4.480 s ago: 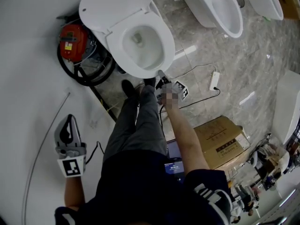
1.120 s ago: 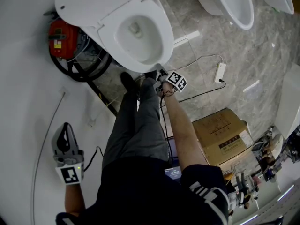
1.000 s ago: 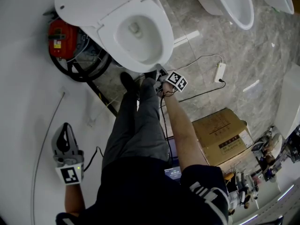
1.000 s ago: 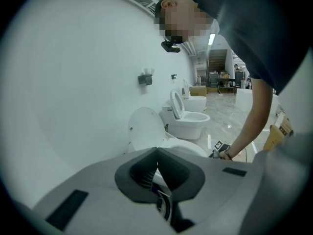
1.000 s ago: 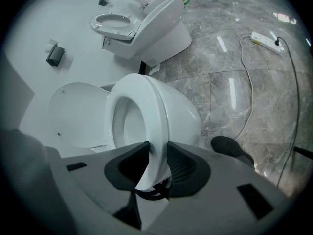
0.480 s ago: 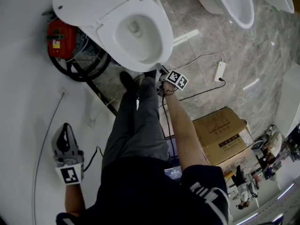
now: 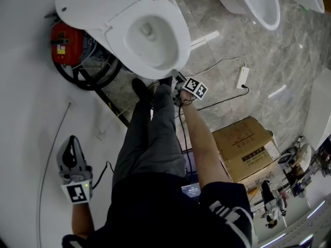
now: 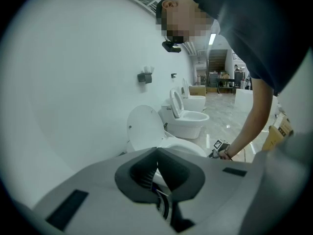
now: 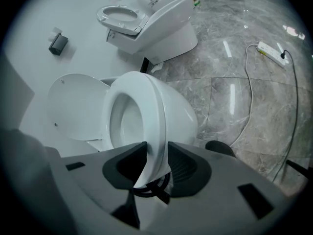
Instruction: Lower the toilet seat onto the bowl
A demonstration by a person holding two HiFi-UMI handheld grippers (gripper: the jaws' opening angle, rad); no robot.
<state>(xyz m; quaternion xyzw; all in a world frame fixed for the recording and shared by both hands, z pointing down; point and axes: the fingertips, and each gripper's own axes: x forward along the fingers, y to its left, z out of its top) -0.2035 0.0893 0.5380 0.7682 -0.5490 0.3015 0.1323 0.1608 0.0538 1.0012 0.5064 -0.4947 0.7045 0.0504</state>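
The white toilet seat (image 7: 175,56) lies flat on the bowl (image 9: 183,114), and the lid (image 7: 98,6) stands open behind it. My right gripper (image 7: 178,78) is at the seat's front edge. In the right gripper view the seat rim (image 9: 152,106) runs between the pads of the right gripper (image 9: 156,148). Its jaws have just been opening and sit loosely on either side of the rim. My left gripper (image 7: 73,141) hangs low at the left, far from the toilet. In the left gripper view the left gripper (image 8: 157,153) is shut and empty.
A red machine with a black hose (image 7: 64,40) sits left of the toilet. A power strip (image 7: 241,77) and its cable lie on the marble floor at the right. A cardboard box (image 7: 243,149) stands behind my right arm. More toilets (image 7: 253,4) line the top.
Over the last second both hands keep their places and the seat stays down. Since the oldest frame the head view has shifted and the right gripper's marker cube has turned upward.
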